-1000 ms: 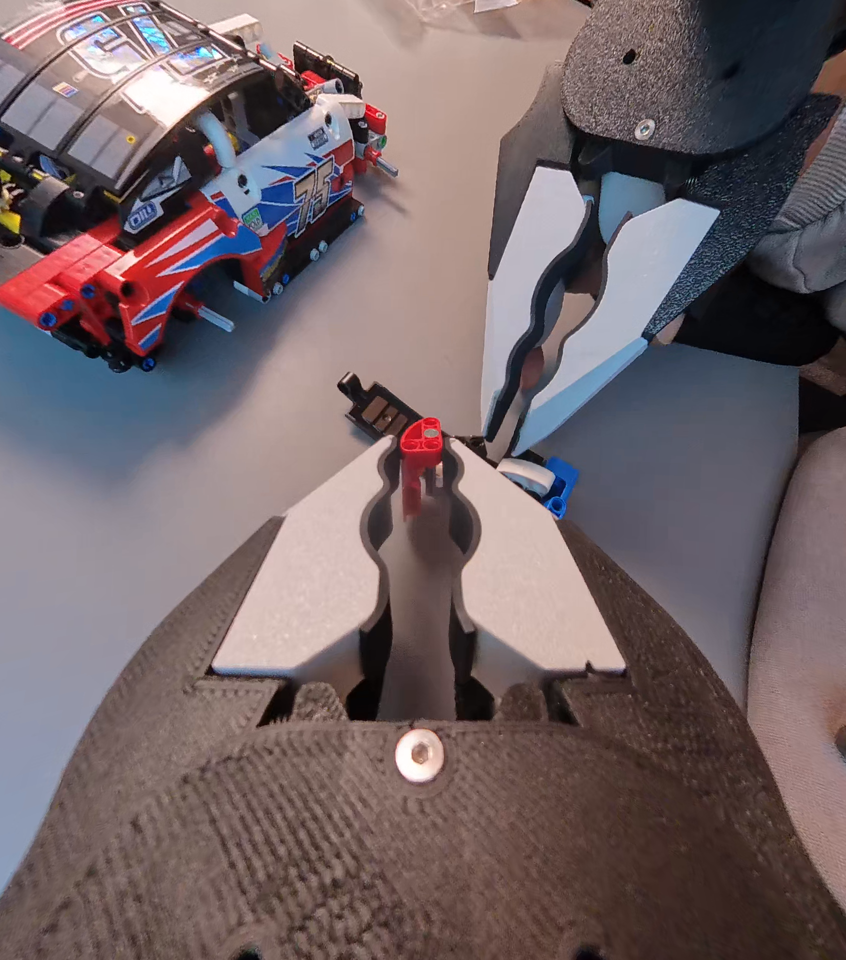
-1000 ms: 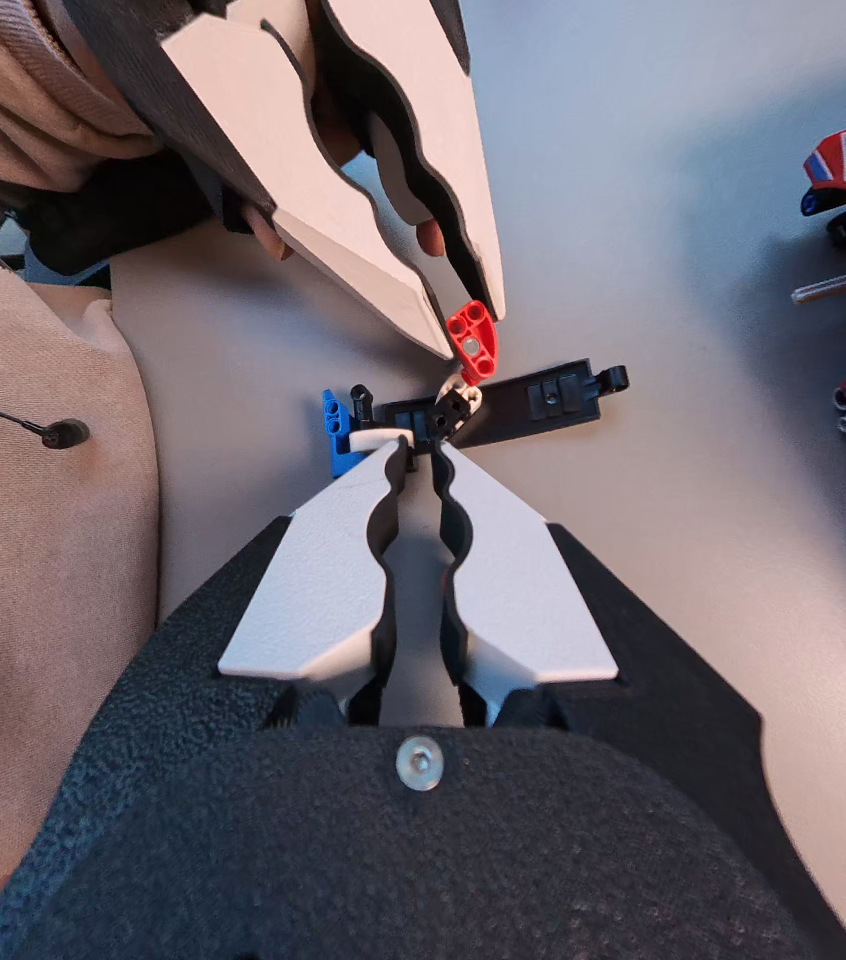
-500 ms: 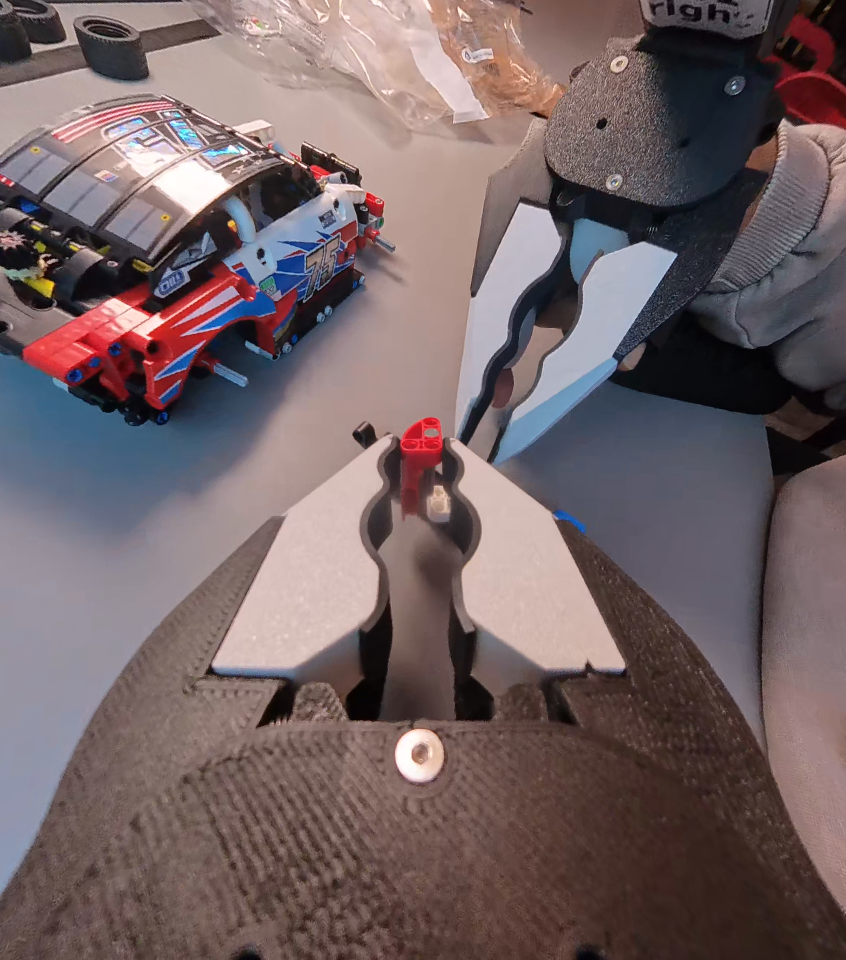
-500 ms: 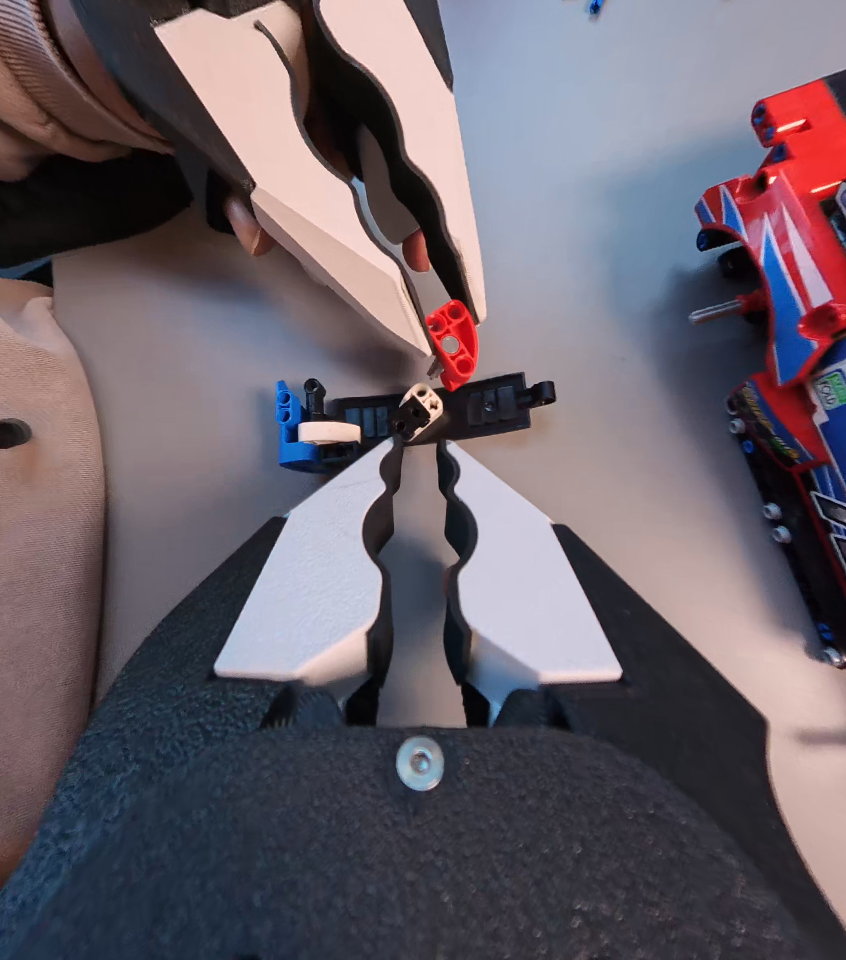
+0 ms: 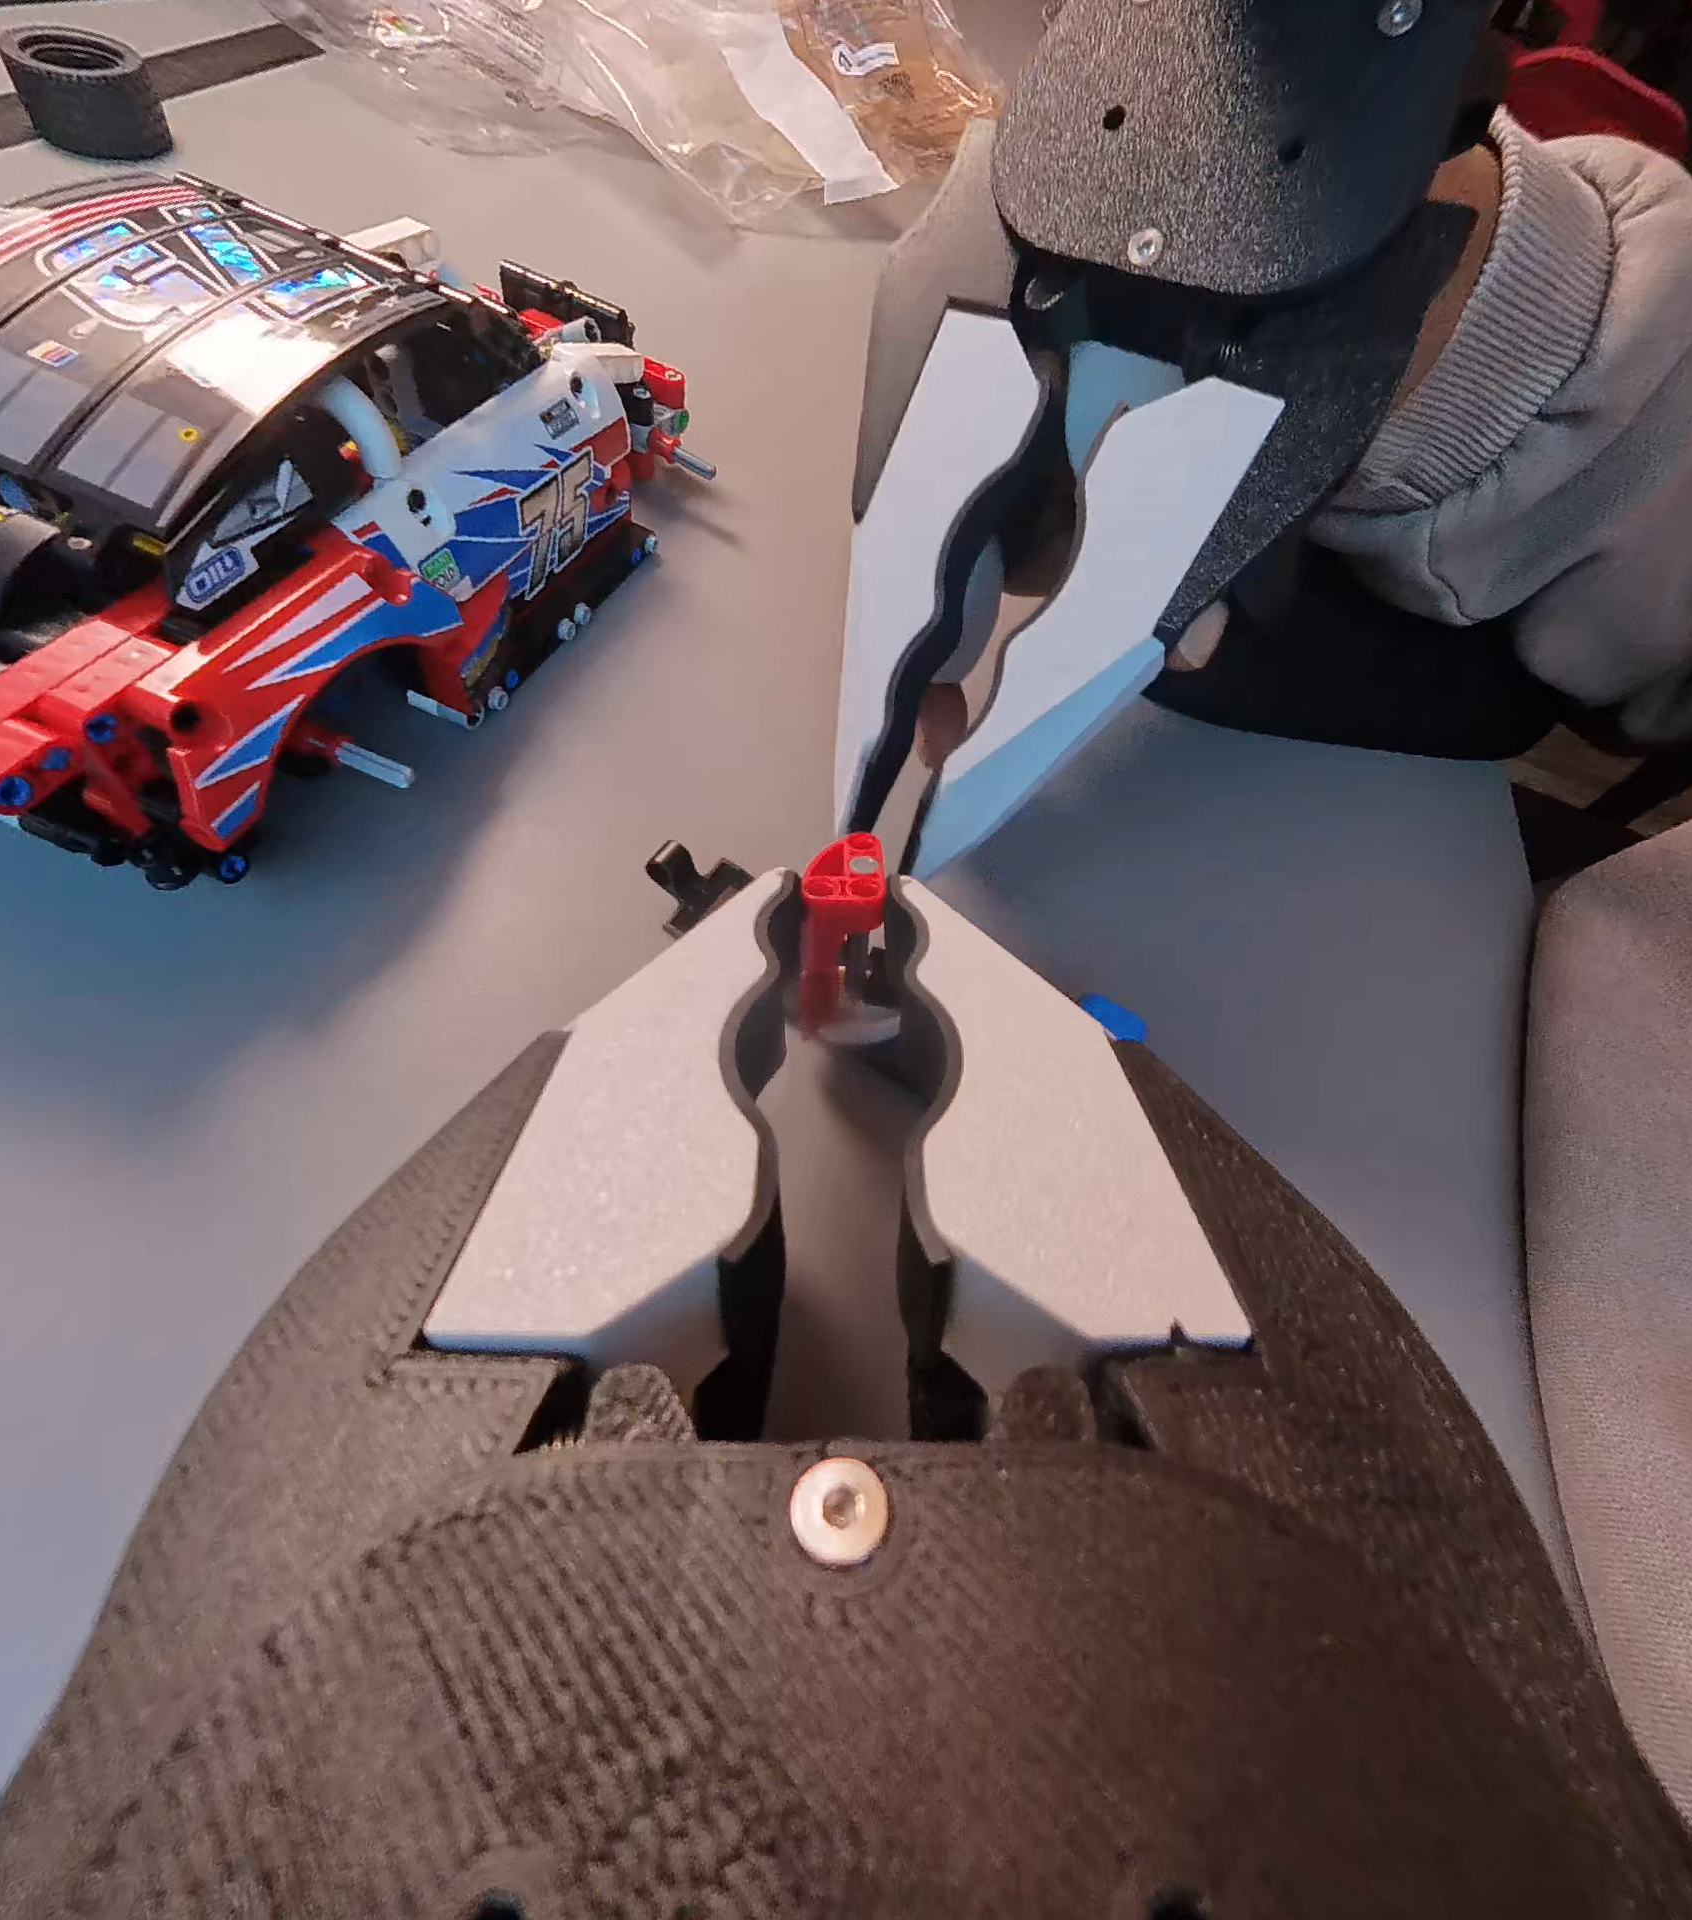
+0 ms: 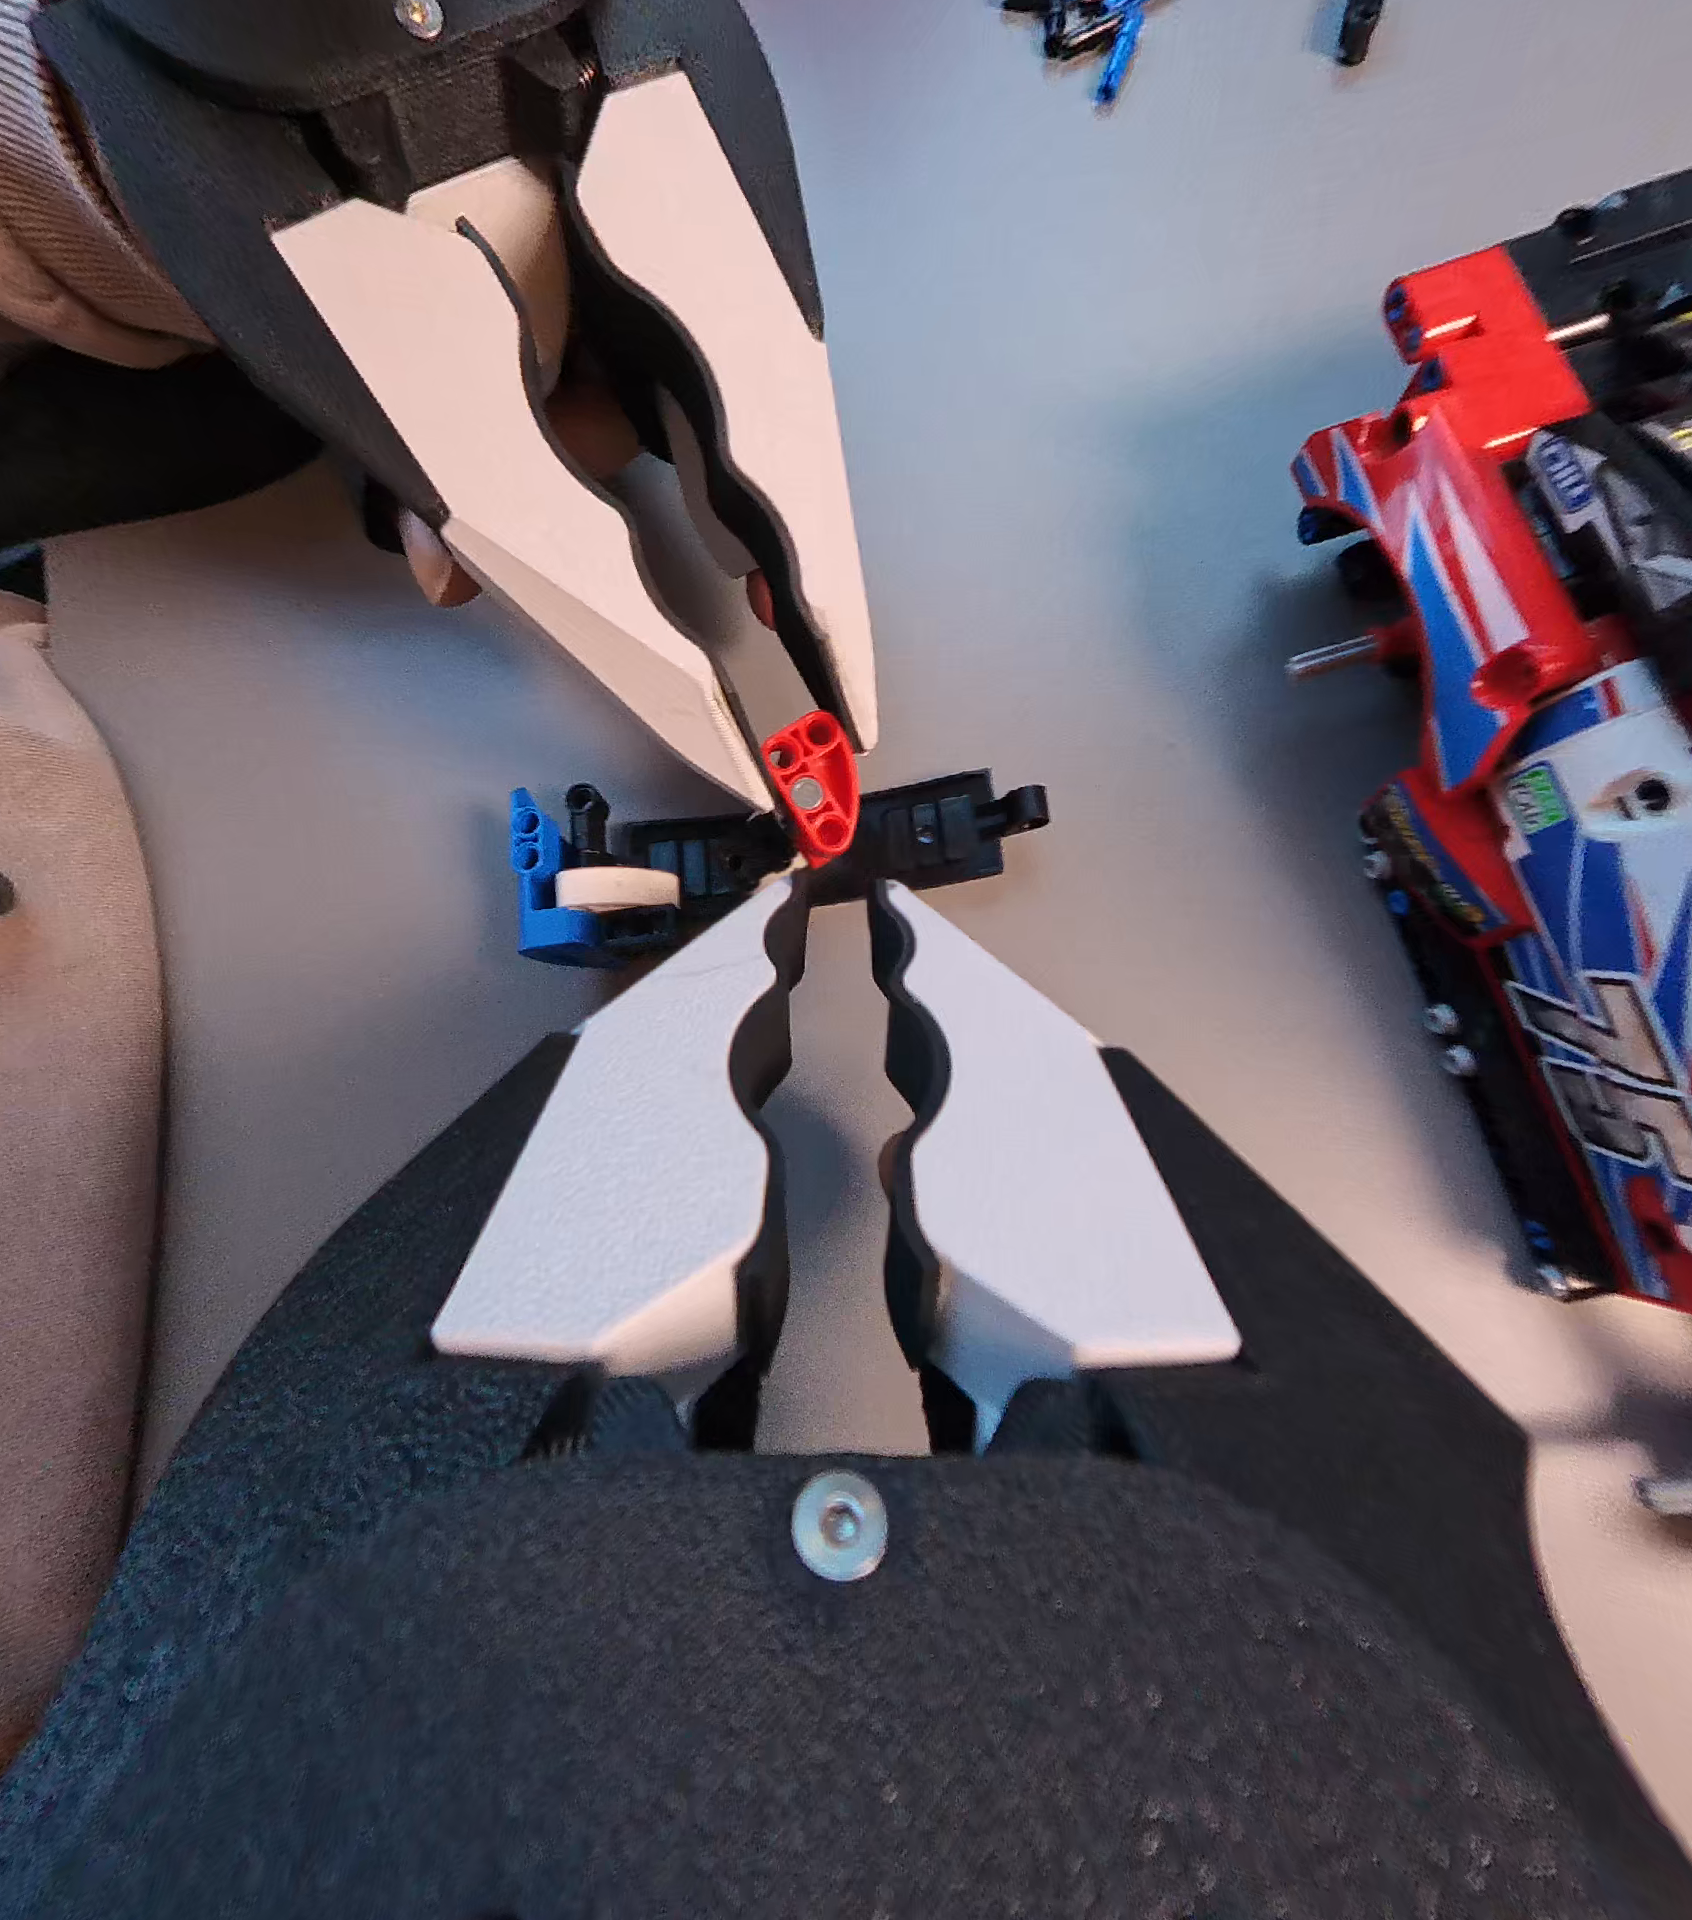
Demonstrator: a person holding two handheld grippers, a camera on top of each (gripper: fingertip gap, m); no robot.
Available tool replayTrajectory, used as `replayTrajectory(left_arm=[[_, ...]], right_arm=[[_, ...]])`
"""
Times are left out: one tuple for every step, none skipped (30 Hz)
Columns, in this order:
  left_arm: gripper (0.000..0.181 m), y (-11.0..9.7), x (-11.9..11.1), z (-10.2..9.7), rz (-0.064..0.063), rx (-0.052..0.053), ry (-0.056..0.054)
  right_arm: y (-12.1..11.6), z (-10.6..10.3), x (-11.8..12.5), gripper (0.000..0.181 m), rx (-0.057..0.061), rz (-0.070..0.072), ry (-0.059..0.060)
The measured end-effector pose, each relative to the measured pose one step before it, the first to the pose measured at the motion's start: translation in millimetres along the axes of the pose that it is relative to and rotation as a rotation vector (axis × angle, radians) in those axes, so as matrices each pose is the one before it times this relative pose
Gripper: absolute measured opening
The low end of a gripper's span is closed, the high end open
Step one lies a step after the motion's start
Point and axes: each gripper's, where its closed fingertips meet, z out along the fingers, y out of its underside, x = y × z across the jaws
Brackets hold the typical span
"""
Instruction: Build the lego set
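At frame centre, the left gripper [image 6: 811,774] is pinching the red connector [image 6: 814,787] upright against the black sub-assembly [image 6: 935,831], whose long axis is running left-right, while the right gripper [image 6: 837,899] is clamping its near edge.

The left hand-held gripper [image 5: 843,896] hides most of the black lego assembly [image 5: 688,876] in the left wrist view. The race car [image 6: 1590,831] runs off the right edge in the right wrist view, blurred. Small loose pieces [image 6: 1096,36] at the top edge are too small to identify.
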Motion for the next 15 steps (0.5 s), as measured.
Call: replayTrajectory(left_arm=[[0.013,0.35,0.20,0.19,0.0059,-0.0029,0.0000],[0.013,0.44,0.05,0.33,0.0037,-0.0038,-0.0005],[0.013,0.40,0.10,0.38,0.0011,-0.0032,0.0007],[0.013,0.14,-0.17,0.34,-0.0005,-0.0025,0.0008],[0.013,0.24,-0.33,0.28,-0.0012,-0.0021,-0.0006],[0.013,-0.17,-0.77,0.25,-0.0004,-0.0003,-0.0031],[0.013,-0.56,-0.81,0.05,0.0017,0.0025,-0.0032],[0.013,-0.41,-0.26,0.07,0.0017,0.0014,-0.0007],[0.013,0.22,-0.06,0.17,0.0001,-0.0018,-0.0002],[0.013,0.32,-0.28,0.11,0.0002,-0.0026,-0.0017],[0.013,0.38,-0.18,-0.14,0.0013,-0.0018,-0.0010],[0.013,0.35,0.08,-0.30,-0.0009,-0.0022,0.0011],[0.013,0.98,0.41,-0.09,-0.0052,-0.0068,0.0042],[0.013,1.39,0.48,-0.03,-0.0080,-0.0106,0.0051],[0.013,0.79,0.05,-0.33,-0.0070,-0.0089,0.0022]], right_arm=[[-1.56,-1.41,1.75,0.009,0.0028,-0.0263,0.0142],[-2.14,-0.53,-0.80,0.009,0.0067,-0.0202,0.0000],[-1.43,0.63,-0.99,0.010,0.0027,-0.0131,-0.0036],[-0.80,1.29,0.23,0.011,0.0010,-0.0115,0.0003],[-0.62,1.62,1.18,0.012,0.0024,-0.0108,0.0030],[-0.30,1.75,0.19,0.012,0.0019,-0.0083,-0.0044],[0.38,1.69,-1.32,0.011,-0.0009,-0.0060,-0.0135],[0.41,1.68,-0.52,0.010,-0.0031,-0.0040,-0.0073],[0.22,1.27,0.38,0.009,-0.0009,-0.0057,-0.0015],[0.05,0.83,-0.12,0.008,-0.0002,-0.0046,-0.0039],[-0.23,0.01,0.19,0.008,0.0011,-0.0049,-0.0011],[-0.19,-0.22,-0.11,0.008,0.0021,-0.0064,-0.0018],[0.15,-0.13,-0.48,0.007,-0.0018,-0.0053,-0.0040],[0.74,0.13,-0.75,0.007,-0.0073,-0.0053,-0.0042],[-0.37,0.30,0.07,0.007,-0.0034,-0.0070,0.0034]])
